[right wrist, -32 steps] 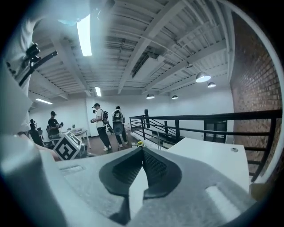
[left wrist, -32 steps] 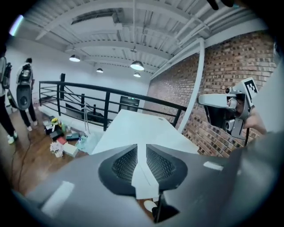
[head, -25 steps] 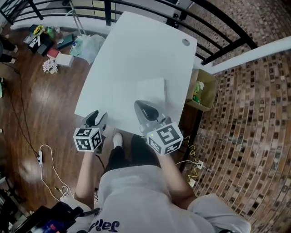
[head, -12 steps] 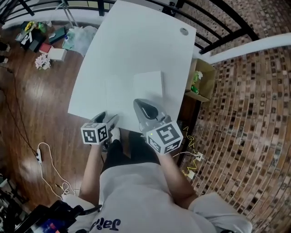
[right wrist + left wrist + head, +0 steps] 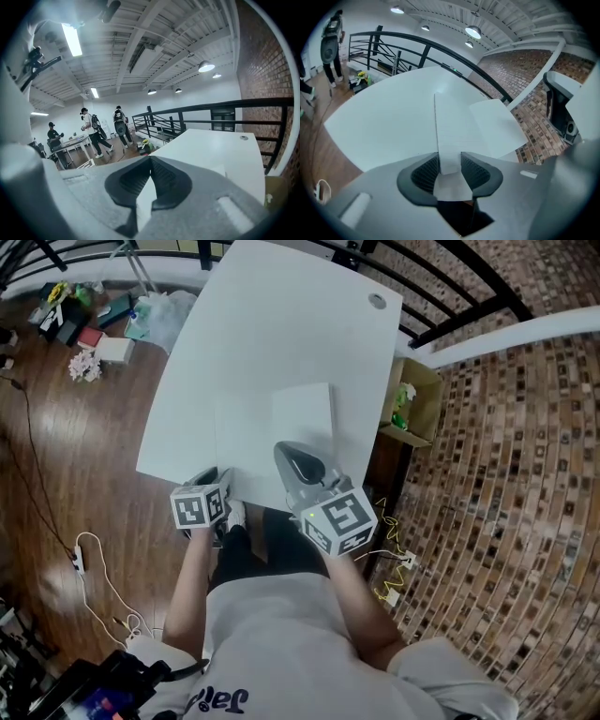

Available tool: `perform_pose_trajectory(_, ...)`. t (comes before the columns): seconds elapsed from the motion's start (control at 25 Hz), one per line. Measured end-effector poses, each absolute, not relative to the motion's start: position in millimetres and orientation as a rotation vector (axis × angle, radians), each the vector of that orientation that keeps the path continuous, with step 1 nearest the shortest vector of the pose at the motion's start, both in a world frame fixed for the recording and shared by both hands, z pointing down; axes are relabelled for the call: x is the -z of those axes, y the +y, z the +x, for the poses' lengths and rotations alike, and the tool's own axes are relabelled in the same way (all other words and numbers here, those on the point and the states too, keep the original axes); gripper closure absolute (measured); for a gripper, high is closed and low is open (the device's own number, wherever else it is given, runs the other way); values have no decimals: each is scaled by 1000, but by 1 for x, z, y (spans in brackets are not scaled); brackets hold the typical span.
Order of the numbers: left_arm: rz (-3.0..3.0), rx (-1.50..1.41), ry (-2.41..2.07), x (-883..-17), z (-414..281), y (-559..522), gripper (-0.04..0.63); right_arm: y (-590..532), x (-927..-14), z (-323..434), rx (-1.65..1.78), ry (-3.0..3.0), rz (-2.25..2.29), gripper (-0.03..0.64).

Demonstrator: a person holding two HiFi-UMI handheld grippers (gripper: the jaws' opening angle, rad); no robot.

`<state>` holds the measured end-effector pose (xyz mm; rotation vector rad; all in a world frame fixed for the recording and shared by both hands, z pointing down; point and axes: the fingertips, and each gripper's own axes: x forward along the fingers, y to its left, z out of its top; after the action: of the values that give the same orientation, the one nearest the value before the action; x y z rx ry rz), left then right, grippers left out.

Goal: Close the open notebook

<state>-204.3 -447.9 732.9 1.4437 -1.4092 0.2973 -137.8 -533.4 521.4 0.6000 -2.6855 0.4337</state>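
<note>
The left hand-held gripper (image 5: pixel 450 163), jaws partly apart and just closing, hung over the near left end of the open notebook (image 5: pixel 302 415), with white page showing in the gap. The right hand-held gripper (image 5: pixel 150 159), jaws met at the tips, hovered at the notebook's near edge. The notebook lay flat on the white counter (image 5: pixel 281 315). Beside the counter, a cardboard box (image 5: pixel 427 409) held a green item (image 5: pixel 405 395).

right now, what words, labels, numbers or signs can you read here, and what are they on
None reads with certainty.
Shirt: dark script print, cut off at the frame edge, unreadable.
Left marker cube, right marker cube: black square patterns, no words.
Notebook: no legible writing.
Floor clutter: too small to read.
</note>
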Motion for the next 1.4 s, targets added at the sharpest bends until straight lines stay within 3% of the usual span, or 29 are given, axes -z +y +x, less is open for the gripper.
perform_pose_trajectory(0.12,1413,-360,-1463,-737,-212,-446,493,-531,-520,-139,-433,-2689,595,630)
perform_pose_trajectory(0.56,1375,-373,-1503,-740,-220,-444,577,-536,-519,-121,-448,-2682,659,630)
perform_pose_trajectory(1.16,1572,-264,-1506,-651,-200,-480,581,-548,-508,-90,-465,-2684,773,630)
perform_pose_trajectory(1.4,1709,-243,-1462,-602,-161,-515,581,-560,-495,-72,-464,-2695,858,630)
